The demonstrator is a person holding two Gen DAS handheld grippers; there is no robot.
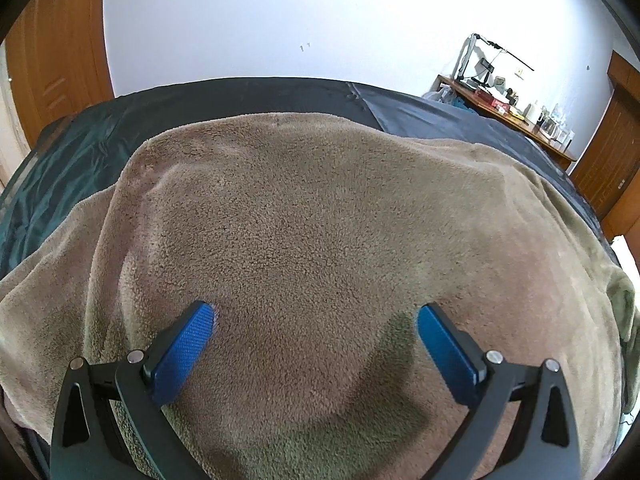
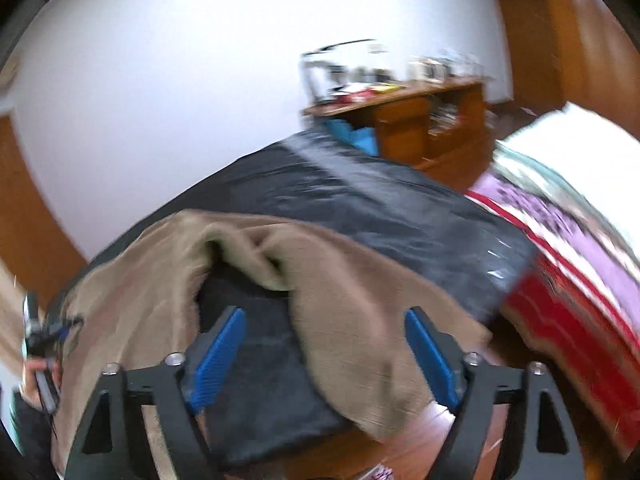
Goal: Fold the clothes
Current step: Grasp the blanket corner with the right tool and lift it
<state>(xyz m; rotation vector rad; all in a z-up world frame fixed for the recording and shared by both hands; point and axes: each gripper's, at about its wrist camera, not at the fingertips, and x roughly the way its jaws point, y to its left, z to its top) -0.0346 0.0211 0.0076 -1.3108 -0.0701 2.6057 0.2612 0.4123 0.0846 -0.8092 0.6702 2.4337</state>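
no brand, label or writing can be read in either view; the small things on the far wooden desk (image 1: 508, 114) are too small or too blurred to make out.

the task's thing is a brown fleece garment (image 1: 320, 240) — thick, fuzzy pile, tan with a greenish cast where shadow falls on it. in the left wrist view it lies spread wide and mostly flat over the dark sheet (image 1: 120, 120) covering the bed, with a soft ridge running along its left side and its edges drooping toward the near corners. in the right wrist view, which is smeared with motion blur, the same garment (image 2: 360, 280) shows a folded, rumpled edge near its top, and a strip of it runs down toward the near edge of the bed, leaving a patch of dark sheet (image 2: 400, 200) bare between two parts of the cloth.

the left gripper (image 1: 316, 316) hangs just above the fleece with its blue pads (image 1: 188, 344) spread wide — released, nothing between them. the right gripper (image 2: 324, 332) also stands open, its blue pads (image 2: 220, 356) apart and not pressing on anything; the strip of fleece lies below and between them. a red and pink patterned quilt (image 2: 560, 280) lies at the right.
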